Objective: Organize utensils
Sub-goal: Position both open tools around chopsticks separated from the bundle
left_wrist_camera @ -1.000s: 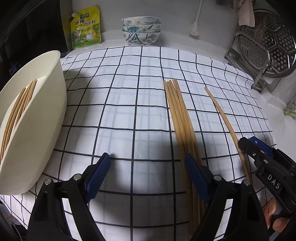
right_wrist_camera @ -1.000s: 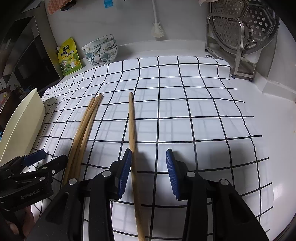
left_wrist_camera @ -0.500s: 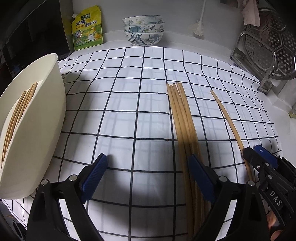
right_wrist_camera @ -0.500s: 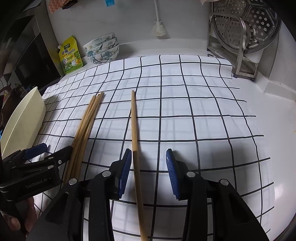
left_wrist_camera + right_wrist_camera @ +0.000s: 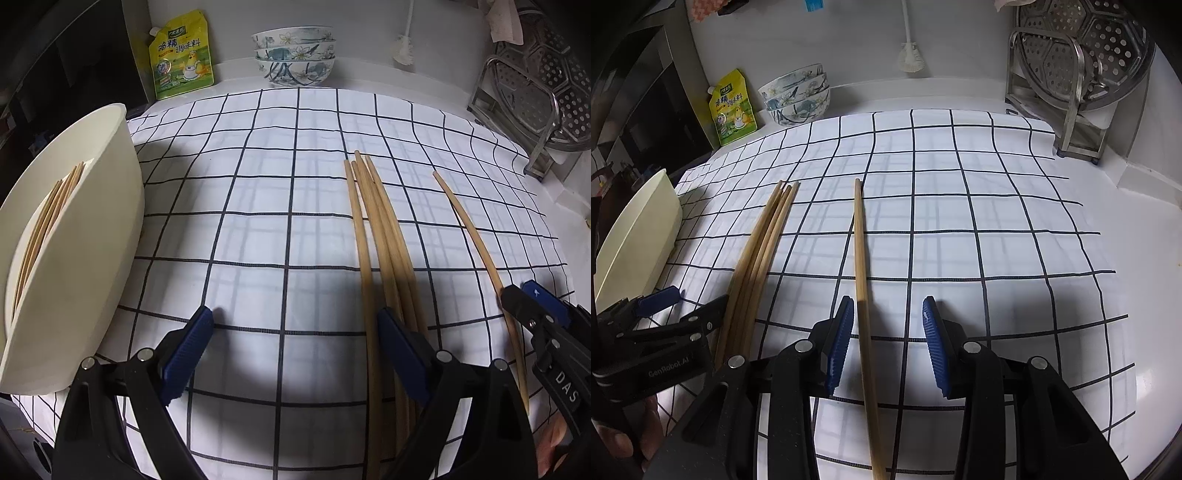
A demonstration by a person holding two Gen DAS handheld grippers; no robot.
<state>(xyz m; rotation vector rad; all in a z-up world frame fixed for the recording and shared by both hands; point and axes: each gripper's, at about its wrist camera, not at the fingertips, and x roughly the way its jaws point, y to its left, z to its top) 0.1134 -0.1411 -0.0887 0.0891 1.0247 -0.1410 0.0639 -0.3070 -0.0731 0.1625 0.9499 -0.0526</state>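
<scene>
One lone chopstick [image 5: 861, 258] lies between the right gripper [image 5: 888, 343] pads, jaws partly open, nothing pinched. Four more chopsticks [image 5: 384, 240] fan toward twelve o'clock by the left gripper [image 5: 291, 354], which gapes wide and empty. Cream holder [image 5: 92, 240] waits at nine o'clock (some already inside). Light, stiff, slippery; I'd pinch near the thick end.

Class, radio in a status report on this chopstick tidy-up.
Both grippers open: left gripper, right gripper straddling lone chopstick. Bundle on cloth. Nothing blocking tray.
</scene>
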